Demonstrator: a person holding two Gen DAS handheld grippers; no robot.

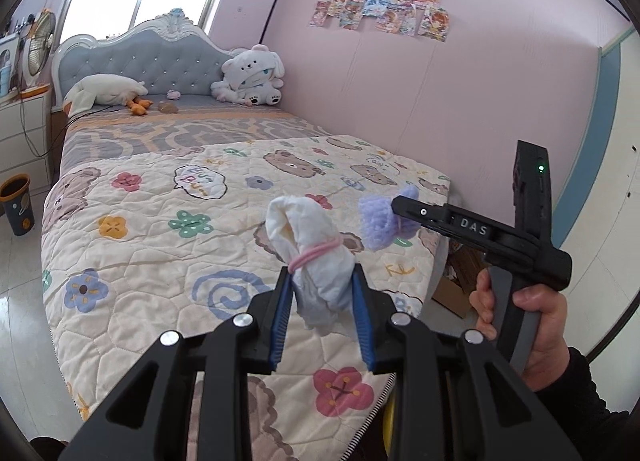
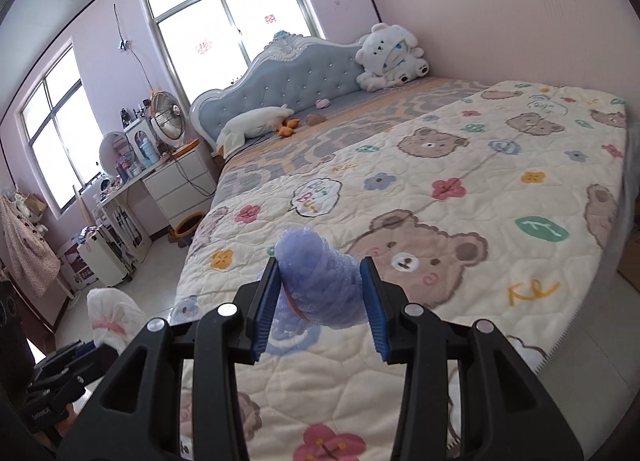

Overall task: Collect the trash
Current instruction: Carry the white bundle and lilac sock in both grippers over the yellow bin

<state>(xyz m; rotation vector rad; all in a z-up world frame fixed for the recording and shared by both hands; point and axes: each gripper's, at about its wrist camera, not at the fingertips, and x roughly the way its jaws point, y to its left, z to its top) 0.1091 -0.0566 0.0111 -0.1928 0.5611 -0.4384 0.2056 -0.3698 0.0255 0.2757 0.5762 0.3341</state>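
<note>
While both grippers hang above the near end of the bed (image 1: 152, 245), each already carries a piece of trash lifted clear of the quilt, which fits a run that gathers litter before taking it to a bin. Seen from the left wrist camera, the left gripper (image 1: 322, 307) has its jaws drawn in to a narrow gap and pressed on the lower part of a white crumpled bundle (image 1: 308, 245), tied round the middle with a pink band (image 1: 316, 253); the upper part of the bundle stands up past the fingertips, so the hold is low on it and looks firm enough for carrying. To the right in that view, a person's hand (image 1: 528, 325) holds the right gripper (image 1: 394, 207) by its handle, its tips buried in a lilac foam wad (image 1: 384, 221). From the right wrist camera the same wad sits squeezed between the blue pads (image 2: 266, 303), the jaws partly closed around it, and it bulges forward over the bear-print quilt (image 2: 460, 221). A small dark waste bin with an orange rim (image 1: 17, 205) stands on the floor at the far left beside the bed; I judge it the likely place for both pieces, though that remains a guess. Plush toys by the headboard look like belongings, not litter.
</note>
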